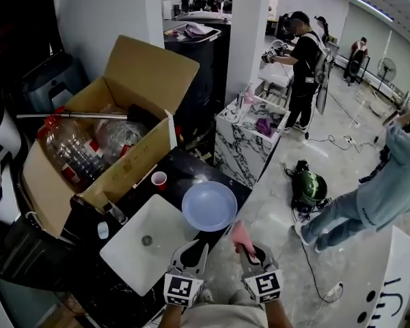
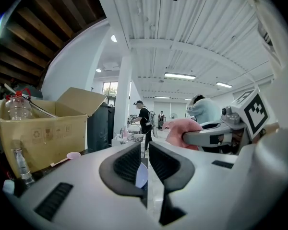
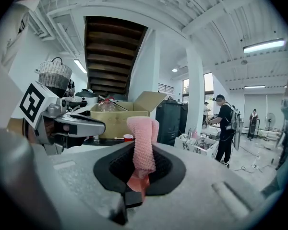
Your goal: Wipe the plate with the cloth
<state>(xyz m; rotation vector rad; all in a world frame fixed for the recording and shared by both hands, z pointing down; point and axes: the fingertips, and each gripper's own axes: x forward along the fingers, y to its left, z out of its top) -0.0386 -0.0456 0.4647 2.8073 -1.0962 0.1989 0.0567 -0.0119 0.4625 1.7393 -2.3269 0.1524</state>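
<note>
A pale blue round plate (image 1: pixel 209 206) is held up over the black counter, gripped at its near rim by my left gripper (image 1: pixel 193 246). In the left gripper view the plate (image 2: pixel 140 175) shows edge-on as a thin pale sliver between the nearly closed jaws of the left gripper (image 2: pixel 145 159). My right gripper (image 1: pixel 249 251) is shut on a pink knitted cloth (image 1: pixel 242 238), just right of the plate's lower edge. In the right gripper view the cloth (image 3: pixel 143 143) stands up out of the right gripper (image 3: pixel 144 163). Whether the cloth touches the plate cannot be told.
A white sink basin (image 1: pixel 147 241) lies below left of the plate. A small red cup (image 1: pixel 159 179) stands beside an open cardboard box (image 1: pixel 143 74) of plastic bottles. A marble-patterned stand (image 1: pixel 242 149) lies beyond; people stand behind and at right. A green bag (image 1: pixel 309 188) is on the floor.
</note>
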